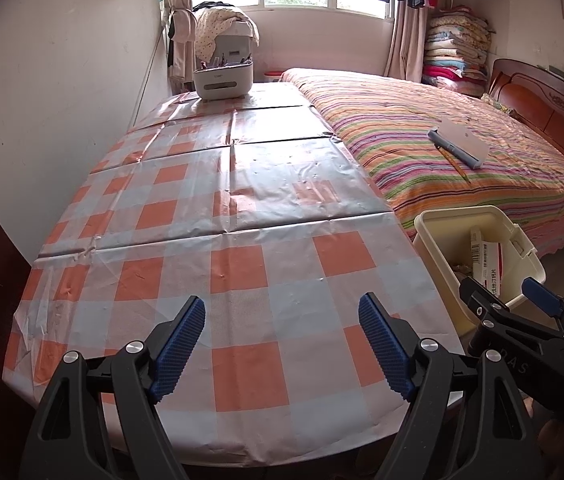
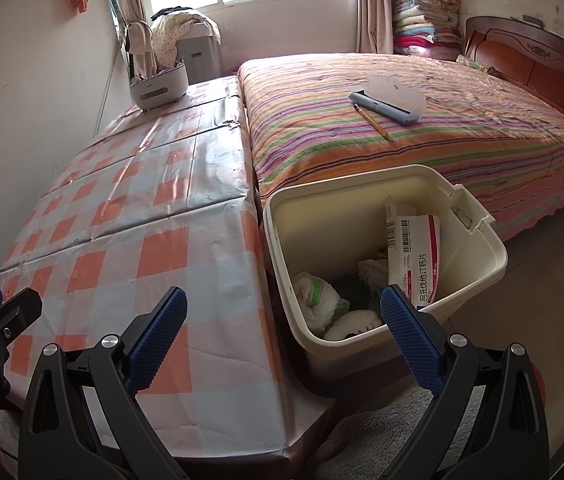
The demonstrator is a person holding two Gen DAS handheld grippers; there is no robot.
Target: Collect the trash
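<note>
1. Left gripper (image 1: pixel 282 344), black arms with blue ribbed pads, at the bottom of my left wrist view: jaws released and spread wide, nothing between them, above the checked cloth.
2. Right gripper (image 2: pixel 283 330), same build, at the bottom of my right wrist view: jaws released, empty, straddling the table edge and the bin's near rim.
3. Table under an orange, white and pale blue checked plastic cloth (image 1: pixel 238 264), filling the centre and left of both views.
4. Cream rectangular plastic trash bin (image 2: pixel 481 258), lower right, just beside the table's edge. Inside: a white and red medicine box with a barcode (image 2: pixel 413 252) leaning upright, and crumpled white tissues (image 2: pixel 317 296).
5. Bed with a multicoloured striped cover (image 2: pixel 461 148), centre right beyond the bin. On it lie a grey-blue pen-shaped object (image 2: pixel 381 106), a yellow pencil (image 2: pixel 373 122) and a pale sheet (image 2: pixel 397 90), near one another.
6. White rounded container (image 1: pixel 224 80) at the table's far end, upper left, holding slim items I cannot identify.
</note>
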